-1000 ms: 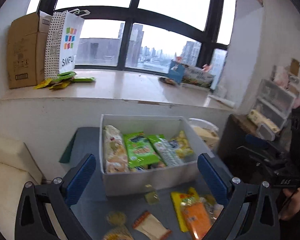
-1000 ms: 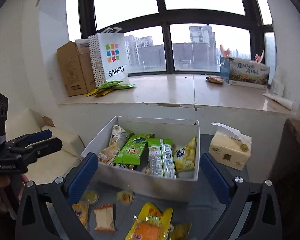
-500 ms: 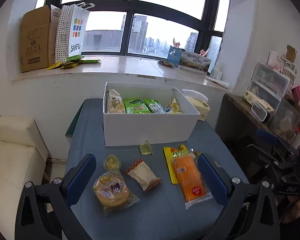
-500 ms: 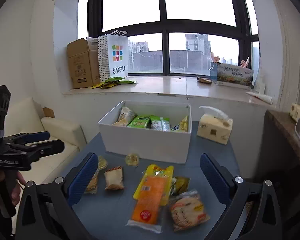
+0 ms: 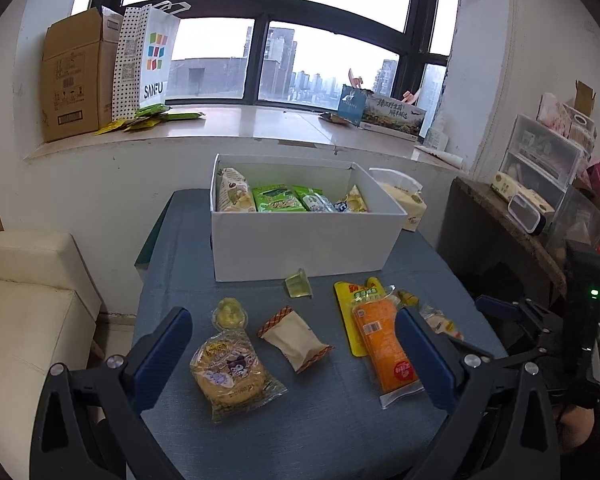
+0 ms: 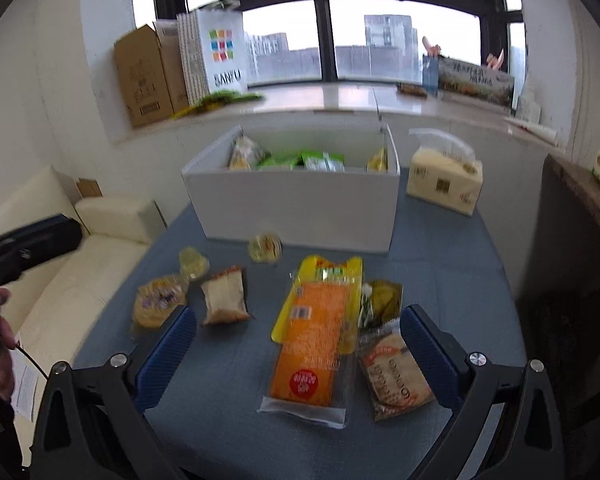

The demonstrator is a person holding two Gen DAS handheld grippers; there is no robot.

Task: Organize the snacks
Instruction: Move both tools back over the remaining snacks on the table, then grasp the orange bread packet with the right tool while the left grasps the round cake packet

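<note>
**A:** So what's on the blue table (image 5: 380, 440), left to right?

**B:** From the left wrist cam: a round cookie pack (image 5: 231, 376) with a small jelly cup (image 5: 229, 312) just behind it, then a white pastry packet (image 5: 296, 338) lying at an angle, a green jelly cup (image 5: 299, 283) right up against the white box (image 5: 300, 240), then an orange packet (image 5: 388, 344) lying on top of a yellow one (image 5: 350, 312). A few small packs sit beside those, partly hidden by the finger.

**A:** And the box?

**B:** At the back of the table, open top, about 5 snack bags standing inside, mostly green. Tissue pack (image 5: 410, 204) just to its right.

**A:** Claws?

**B:** Left gripper (image 5: 290, 354) is spread wide, nothing between the fingers, hanging above the pastry packet. Right gripper (image 6: 298, 354) is spread wide too, empty, over the orange packet (image 6: 314, 344), with a biscuit pack (image 6: 396, 372) by its right finger. That view's blurry.
</note>
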